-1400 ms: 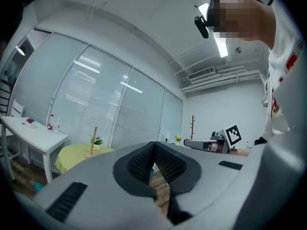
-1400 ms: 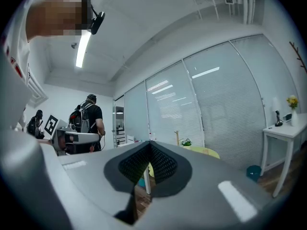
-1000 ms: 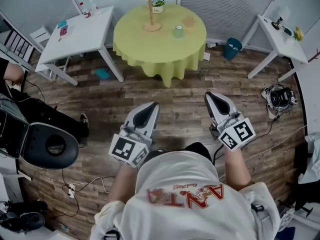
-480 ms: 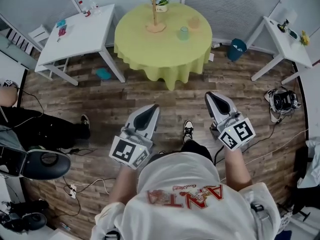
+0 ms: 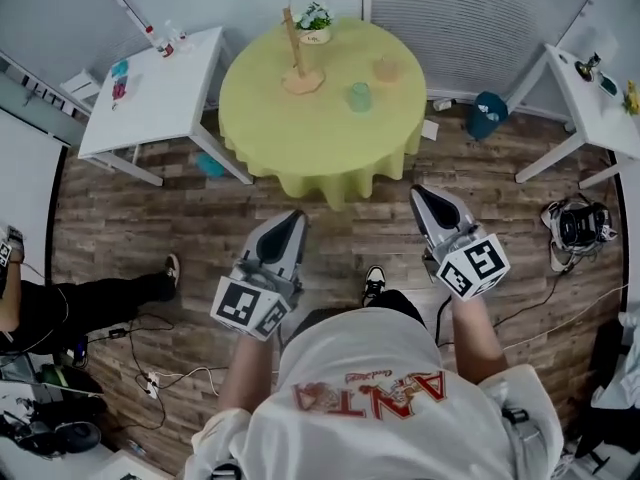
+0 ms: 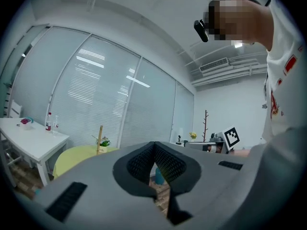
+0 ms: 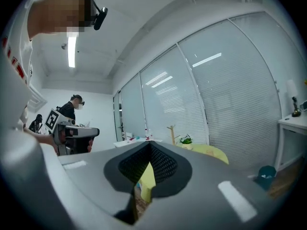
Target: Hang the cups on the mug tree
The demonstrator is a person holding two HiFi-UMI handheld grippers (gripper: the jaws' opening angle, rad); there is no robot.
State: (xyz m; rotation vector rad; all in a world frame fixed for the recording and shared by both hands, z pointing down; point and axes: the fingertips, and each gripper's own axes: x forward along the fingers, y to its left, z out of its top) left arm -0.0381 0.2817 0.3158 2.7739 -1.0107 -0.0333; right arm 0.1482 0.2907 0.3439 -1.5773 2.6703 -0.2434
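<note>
A wooden mug tree [image 5: 294, 50] stands on the round table with a yellow-green cloth [image 5: 300, 138], with no cups on it. A green cup [image 5: 359, 95] and a tan cup [image 5: 386, 68] sit on the cloth to its right. My left gripper [image 5: 291, 220] and right gripper [image 5: 424, 197] are held above the wooden floor, short of the table's near edge. Both are shut with nothing between the pads. In the left gripper view the mug tree [image 6: 100, 139] rises far off behind my shut left gripper [image 6: 154, 148]. In the right gripper view the mug tree [image 7: 171, 132] shows beyond my right gripper [image 7: 149, 147].
A potted plant [image 5: 314, 18] stands behind the mug tree. White tables flank the round one at the left [image 5: 160, 78] and right [image 5: 600, 83]. A teal bin [image 5: 488, 114] sits on the floor at the right. A person's legs [image 5: 90, 303] and cables [image 5: 170, 378] lie at the left.
The view has moved toward the round table, which now lies closer. The chair and person at the left have slid toward the edge. Both grippers stay shut, held as before.
</note>
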